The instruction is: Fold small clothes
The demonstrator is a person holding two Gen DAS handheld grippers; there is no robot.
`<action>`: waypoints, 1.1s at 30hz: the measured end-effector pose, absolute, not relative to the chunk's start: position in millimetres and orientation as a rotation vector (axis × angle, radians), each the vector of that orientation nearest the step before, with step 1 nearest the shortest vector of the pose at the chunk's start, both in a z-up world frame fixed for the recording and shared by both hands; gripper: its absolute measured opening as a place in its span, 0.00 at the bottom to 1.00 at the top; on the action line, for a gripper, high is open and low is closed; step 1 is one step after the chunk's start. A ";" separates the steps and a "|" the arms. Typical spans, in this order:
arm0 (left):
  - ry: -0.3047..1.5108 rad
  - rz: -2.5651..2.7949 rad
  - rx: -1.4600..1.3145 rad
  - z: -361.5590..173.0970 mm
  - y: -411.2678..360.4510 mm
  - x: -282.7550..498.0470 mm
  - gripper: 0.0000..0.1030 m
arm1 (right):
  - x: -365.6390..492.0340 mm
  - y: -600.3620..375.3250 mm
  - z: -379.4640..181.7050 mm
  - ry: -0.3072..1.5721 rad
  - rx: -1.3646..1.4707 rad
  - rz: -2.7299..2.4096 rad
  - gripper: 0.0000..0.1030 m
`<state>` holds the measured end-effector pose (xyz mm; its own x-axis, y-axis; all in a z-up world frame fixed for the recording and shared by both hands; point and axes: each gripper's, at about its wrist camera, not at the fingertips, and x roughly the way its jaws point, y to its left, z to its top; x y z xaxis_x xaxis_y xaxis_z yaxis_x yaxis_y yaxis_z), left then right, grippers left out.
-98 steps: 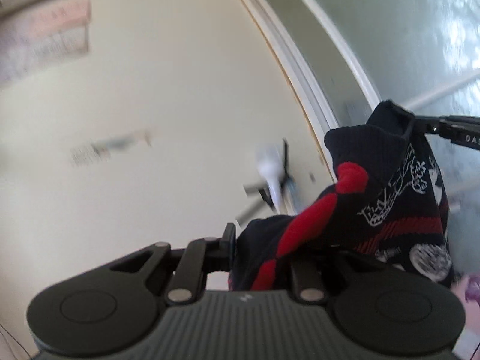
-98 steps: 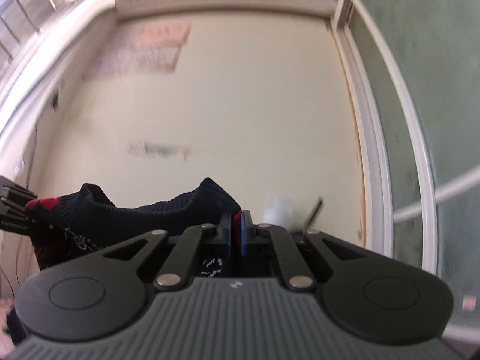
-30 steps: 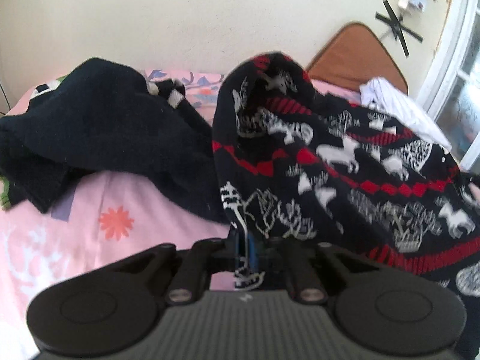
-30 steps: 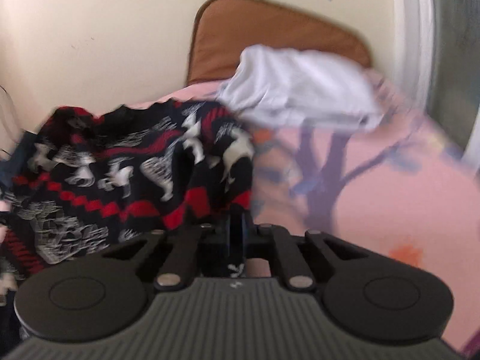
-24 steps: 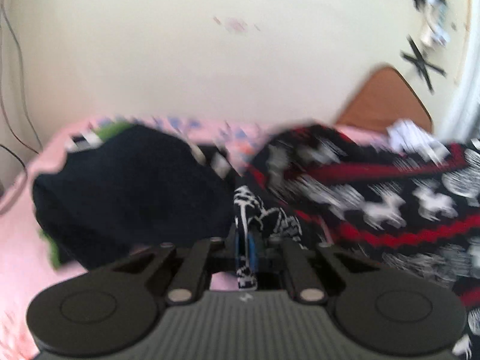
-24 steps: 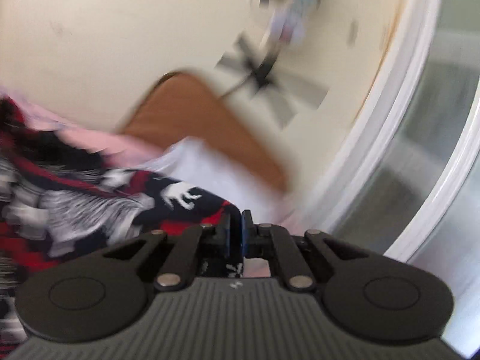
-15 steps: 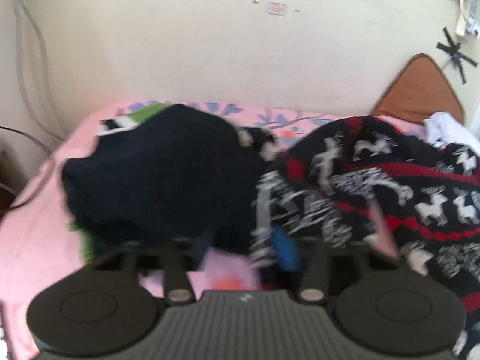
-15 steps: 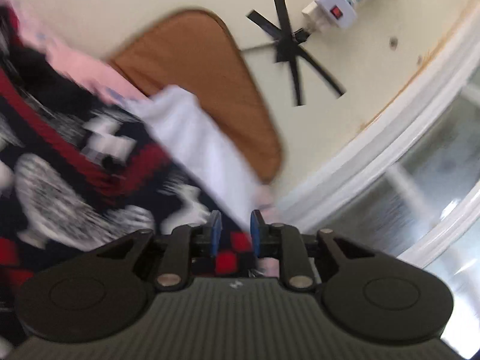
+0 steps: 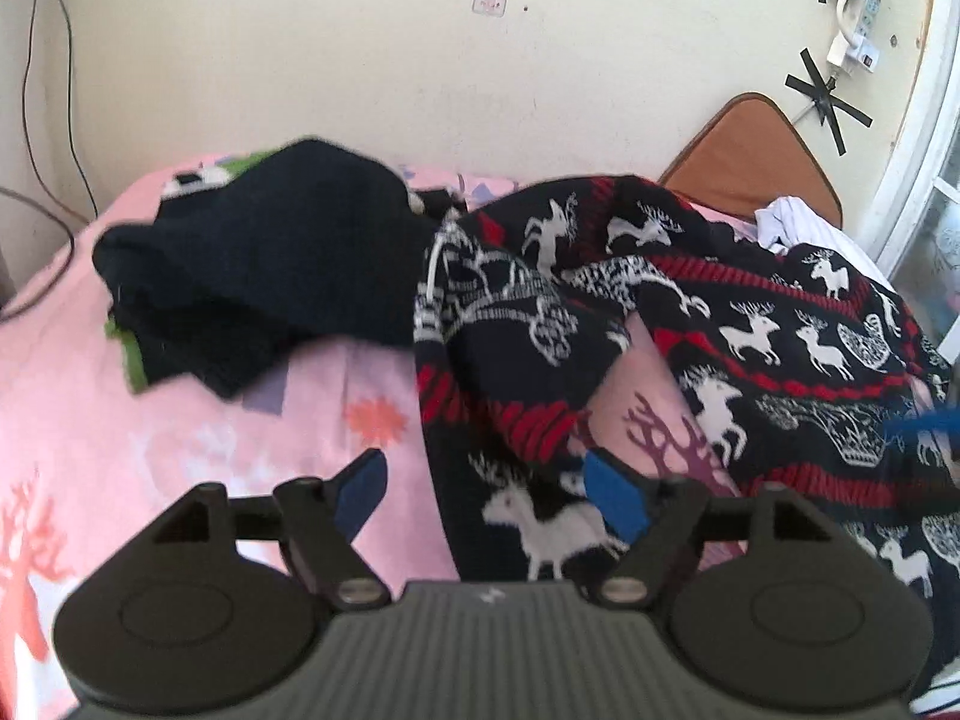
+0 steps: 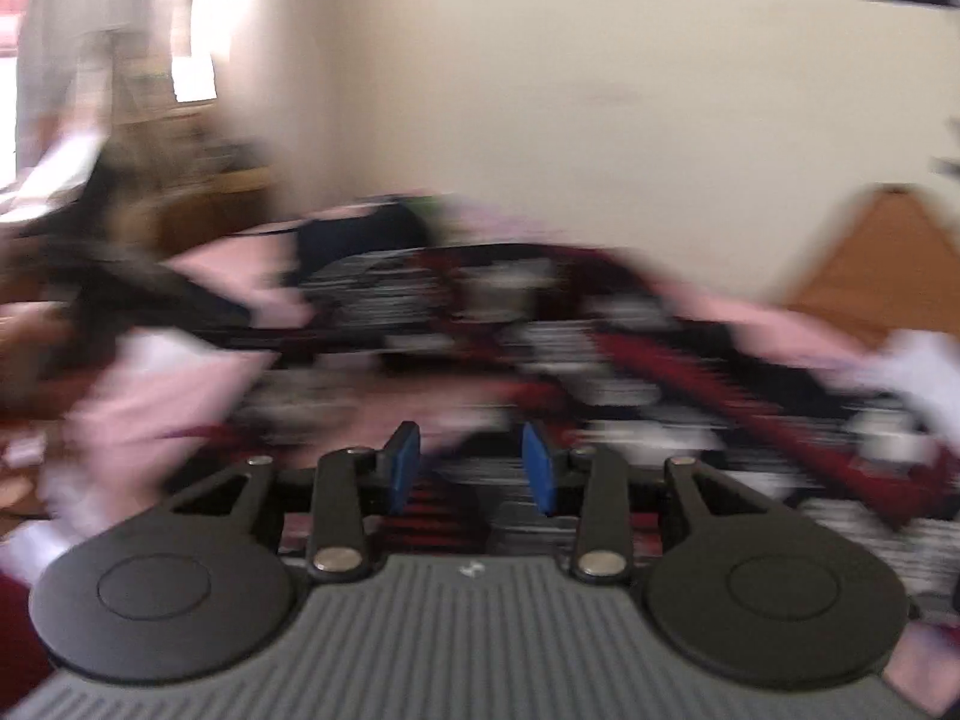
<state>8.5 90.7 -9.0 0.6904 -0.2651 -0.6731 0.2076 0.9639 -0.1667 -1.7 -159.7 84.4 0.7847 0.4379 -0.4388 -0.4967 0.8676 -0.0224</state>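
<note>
A black knitted sweater with red bands and white reindeer [image 9: 708, 312] lies crumpled on the pink bedsheet [image 9: 180, 432]. My left gripper [image 9: 489, 495] is open just above the sweater's near edge, holding nothing. In the right wrist view, which is heavily blurred, the same sweater [image 10: 600, 348] lies ahead of my right gripper [image 10: 471, 468], which is open and empty.
A dark navy garment with a green edge [image 9: 258, 264] is heaped at the back left of the bed. A white cloth [image 9: 792, 222] and a brown cushion [image 9: 756, 150] sit at the back right by the wall. A window frame [image 9: 918, 138] stands at the right.
Both grippers held the sweater up, brought it down onto the bed, then opened and let it go. The right gripper is swinging fast to the left.
</note>
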 end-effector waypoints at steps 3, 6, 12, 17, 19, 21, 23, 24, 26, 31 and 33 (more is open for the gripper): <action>0.792 -0.259 -0.089 -19.3 91.6 9.5 0.72 | -4.7 -128.6 67.7 0.545 -0.141 0.680 0.41; 0.810 -0.260 -0.108 -26.5 94.2 9.3 0.71 | 8.6 -125.3 46.2 0.689 -0.155 0.630 0.39; 0.810 -0.282 -0.141 -31.0 94.0 10.0 0.71 | -4.5 -165.7 59.1 0.669 -0.186 0.401 0.29; 0.803 -0.287 -0.137 -31.6 88.0 10.8 0.61 | -33.5 -126.2 61.1 0.622 -0.307 0.587 0.49; 0.802 -0.276 -0.130 -33.3 87.6 11.7 0.49 | -36.6 -112.7 49.1 0.640 -0.399 0.618 0.57; 0.796 -0.259 -0.118 -33.3 86.1 12.2 0.31 | -31.7 -110.5 31.8 0.695 -0.445 0.607 0.58; 0.797 -0.263 -0.135 -33.4 87.5 13.2 0.06 | -29.9 -113.8 25.2 0.675 -0.440 0.609 0.53; 0.795 -0.268 -0.153 -32.2 90.0 13.2 0.06 | -30.8 -116.4 27.8 0.672 -0.437 0.603 0.47; 0.764 -0.271 -0.197 -22.2 100.5 10.6 0.06 | -24.1 -118.3 38.0 0.686 -0.370 0.588 0.08; 0.563 -0.183 -0.275 36.4 155.4 -23.5 0.06 | -14.8 -117.2 84.5 0.639 -0.030 0.831 0.03; 0.513 -0.133 -0.289 52.0 175.7 -38.9 0.06 | -16.3 -106.8 95.0 0.607 0.021 0.970 0.03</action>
<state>-38.9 175.7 52.0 0.8636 -0.1971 -0.4641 0.0531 0.9509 -0.3050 -16.3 -106.8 95.0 0.4141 0.7773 -0.4736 -0.7657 0.5788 0.2805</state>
